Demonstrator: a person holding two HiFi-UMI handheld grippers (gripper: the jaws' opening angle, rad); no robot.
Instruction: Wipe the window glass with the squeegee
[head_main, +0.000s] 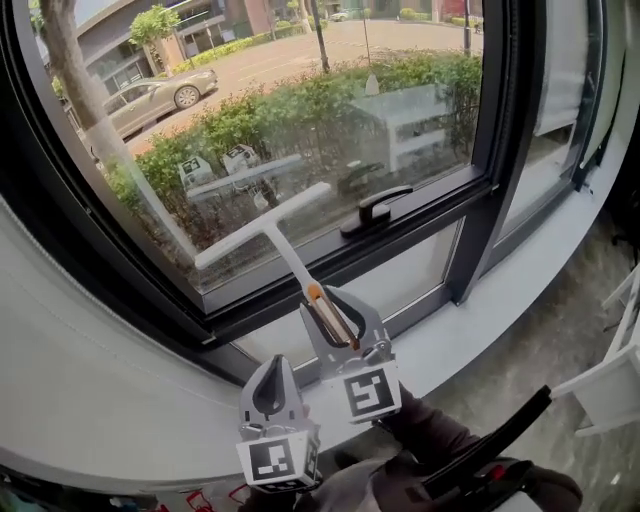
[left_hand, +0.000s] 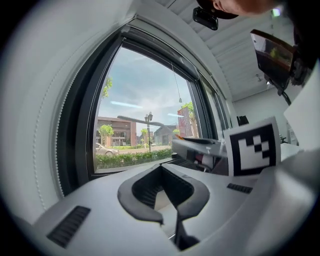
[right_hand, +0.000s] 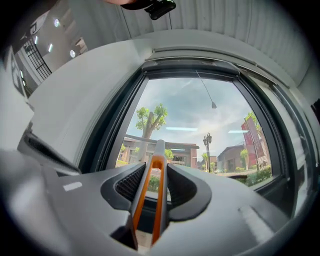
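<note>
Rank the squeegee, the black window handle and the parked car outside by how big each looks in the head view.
1. squeegee: largest, though it is also nearest the camera.
2. parked car: looks smaller only because it is far off behind the glass.
3. window handle: smallest.

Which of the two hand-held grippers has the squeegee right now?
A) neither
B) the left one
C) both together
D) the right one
D: the right gripper is clamped on the handle of the squeegee; the left gripper is shut on nothing.
</note>
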